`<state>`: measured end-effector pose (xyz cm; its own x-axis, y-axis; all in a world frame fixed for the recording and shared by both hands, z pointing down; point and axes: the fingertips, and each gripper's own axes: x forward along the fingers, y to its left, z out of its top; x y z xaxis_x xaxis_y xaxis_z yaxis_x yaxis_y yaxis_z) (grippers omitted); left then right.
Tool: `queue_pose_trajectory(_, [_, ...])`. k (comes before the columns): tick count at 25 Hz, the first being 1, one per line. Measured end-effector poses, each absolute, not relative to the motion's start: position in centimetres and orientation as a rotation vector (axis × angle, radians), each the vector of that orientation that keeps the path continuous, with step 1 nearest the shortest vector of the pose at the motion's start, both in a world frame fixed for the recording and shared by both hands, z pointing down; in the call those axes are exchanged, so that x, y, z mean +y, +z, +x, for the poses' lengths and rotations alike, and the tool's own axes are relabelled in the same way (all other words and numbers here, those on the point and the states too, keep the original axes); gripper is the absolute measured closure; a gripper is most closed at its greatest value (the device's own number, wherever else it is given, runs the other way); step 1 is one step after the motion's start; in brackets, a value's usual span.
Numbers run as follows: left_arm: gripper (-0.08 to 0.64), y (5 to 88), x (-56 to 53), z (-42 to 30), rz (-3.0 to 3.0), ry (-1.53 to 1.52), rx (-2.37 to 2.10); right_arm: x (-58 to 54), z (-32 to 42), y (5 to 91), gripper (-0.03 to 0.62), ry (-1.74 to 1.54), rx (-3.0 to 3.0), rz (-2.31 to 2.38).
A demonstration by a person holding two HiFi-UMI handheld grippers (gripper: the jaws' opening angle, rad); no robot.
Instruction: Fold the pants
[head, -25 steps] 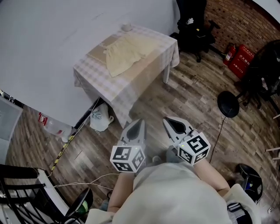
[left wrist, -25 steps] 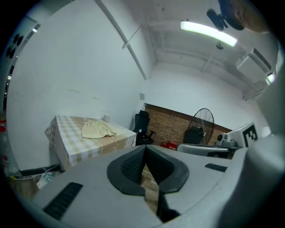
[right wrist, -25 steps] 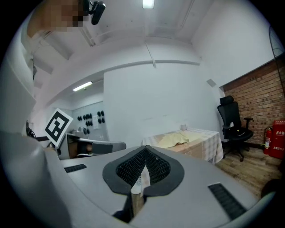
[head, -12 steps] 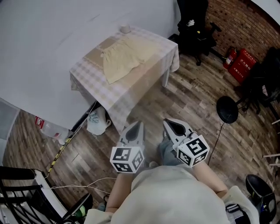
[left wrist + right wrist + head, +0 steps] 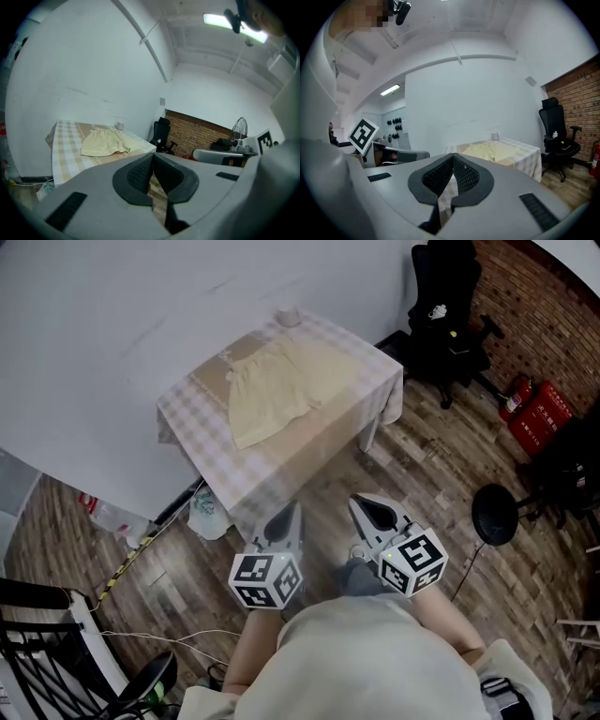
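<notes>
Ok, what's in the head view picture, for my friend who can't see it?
Pale yellow pants lie flat on a table with a checked cloth, by a white wall. The person stands back from it on the wooden floor, holding the left gripper and right gripper shut and empty.

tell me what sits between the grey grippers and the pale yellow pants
Head view: only a strip of wood-plank floor, then the checked tablecloth's hanging front, separates the left gripper and right gripper from the pale yellow pants.

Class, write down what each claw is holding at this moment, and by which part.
Nothing. The left claw and the right claw are both shut and empty; the pants lie on the table, away from both.
</notes>
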<state>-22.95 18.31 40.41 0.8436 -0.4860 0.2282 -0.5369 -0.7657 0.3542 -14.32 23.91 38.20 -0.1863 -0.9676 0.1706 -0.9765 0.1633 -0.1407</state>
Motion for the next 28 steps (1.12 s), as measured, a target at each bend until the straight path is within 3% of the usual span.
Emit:
queue_pose_trajectory(17, [0.555,39.7,11.7,-12.0,2.513,0.137,-0.946,16.7,-2.1,37.9,0.592,0.376,-2.476,1.814])
queue_pose_trajectory(28, [0.555,42.7,8.1,-13.6,2.344,0.169,-1.171,13.7,0.0,39.8,0.592,0.464,-2.537,1.693])
